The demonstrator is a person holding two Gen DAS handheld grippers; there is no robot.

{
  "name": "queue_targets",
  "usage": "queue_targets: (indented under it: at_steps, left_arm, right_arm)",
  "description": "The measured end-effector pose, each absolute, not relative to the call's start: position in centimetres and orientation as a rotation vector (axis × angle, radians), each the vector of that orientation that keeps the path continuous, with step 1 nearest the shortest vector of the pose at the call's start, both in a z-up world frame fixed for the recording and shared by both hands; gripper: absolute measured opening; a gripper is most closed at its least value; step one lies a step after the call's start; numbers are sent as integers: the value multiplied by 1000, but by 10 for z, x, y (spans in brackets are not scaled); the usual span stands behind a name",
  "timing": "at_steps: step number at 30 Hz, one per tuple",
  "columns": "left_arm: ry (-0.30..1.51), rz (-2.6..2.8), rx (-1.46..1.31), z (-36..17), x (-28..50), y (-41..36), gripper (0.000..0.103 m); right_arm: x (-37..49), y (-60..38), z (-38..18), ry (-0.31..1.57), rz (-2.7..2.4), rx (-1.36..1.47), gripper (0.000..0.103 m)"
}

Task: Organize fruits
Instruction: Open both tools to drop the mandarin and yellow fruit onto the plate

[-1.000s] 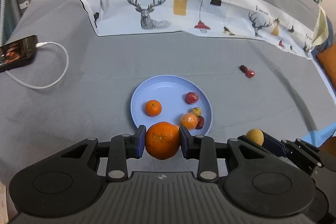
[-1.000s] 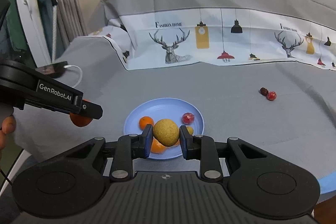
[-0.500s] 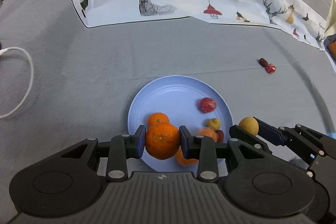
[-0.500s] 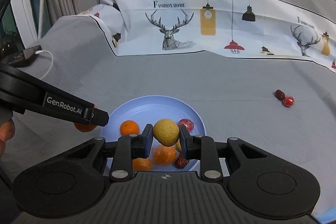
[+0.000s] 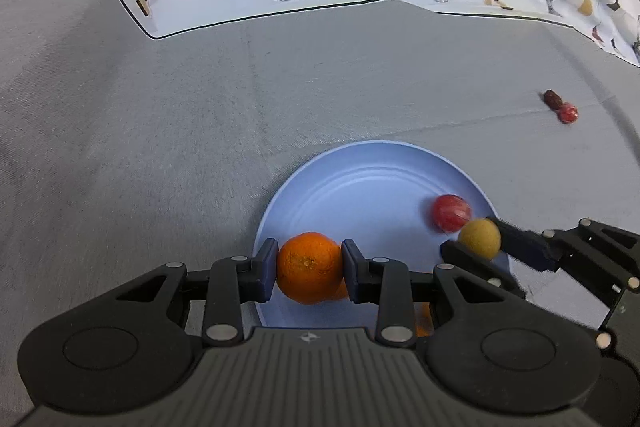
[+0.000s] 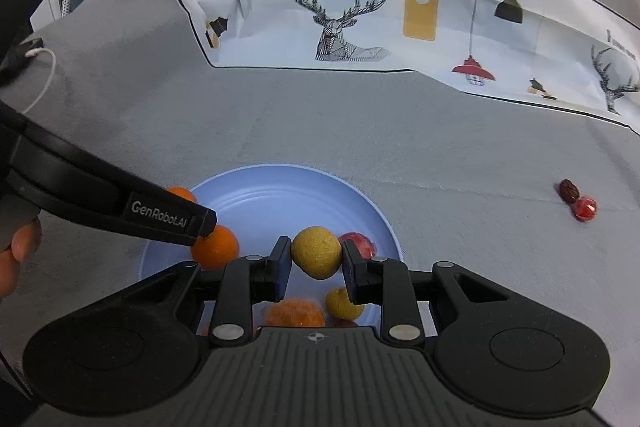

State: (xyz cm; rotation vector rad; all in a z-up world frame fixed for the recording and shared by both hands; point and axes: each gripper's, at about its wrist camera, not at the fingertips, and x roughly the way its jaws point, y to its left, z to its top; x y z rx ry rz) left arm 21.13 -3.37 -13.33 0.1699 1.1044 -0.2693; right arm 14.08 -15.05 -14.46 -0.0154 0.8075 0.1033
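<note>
Fruit-sorting scene on a bed spread with grey cloth, both tools poised over a pale blue plate. Left hand-held gripper is clenched on a large orange, held above the plate's near-left rim; right hand-held gripper is clenched on a small tan-yellow fruit, held above the plate's right side, just beside a red fruit already lying there. Further pieces rest on the plate beneath the right tool: a small orange, a peeled-looking orange piece and a yellow fruit. Progress, judged from the layout, is well advanced: most fruit is gathered on the plate and two pieces await release. Outstanding items are a dark red fruit touching a bright red one, lying on the cloth well apart from the plate to the right. A deer-print sheet lies behind; a white cable trails at far left.
</note>
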Motion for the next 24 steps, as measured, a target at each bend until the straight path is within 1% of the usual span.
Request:
queue_targets:
  at_steps: [2,3,4,5,6,8,9,10,18,24]
  left_arm:
    - [1106,-279,160,-133,214,-33,57]
    - [1097,-283,157,-132,214,-32,80]
    - [1073,-276,159,-128,212,-31,97]
    - [1049,-266,166,-125,208,-31,101]
    - [1029,-261,179,-120,204,-30,102]
    - [1027,-266,194,-113,196,-26,102]
    - [1033,-266,191,-109,190,-23,102]
    - [1038,-264,185,-105,184,-19,102]
    - [1036,-251,145,-63,108,13,102]
    - [1021,-278,90,-40,53,21,102]
  right_arm:
    - [145,-149,-148,823,145,-28,31]
    - [146,-149,-148,830,143,-37,47]
    - [146,-149,-148,836,125,-45,68]
    - [145,-149,-147,837,107,-50,76]
    - [142,-150,-145,833,96,-51,82]
    - [131,-152,-139,830,96,-42,84]
    - [123,-153,-134,831,96,-33,90]
    - [114,-154,-130,826,91,-26,92]
    - [28,-158,-89,796,76,43,97]
    - [-35,-151,-66,759,36,94,101]
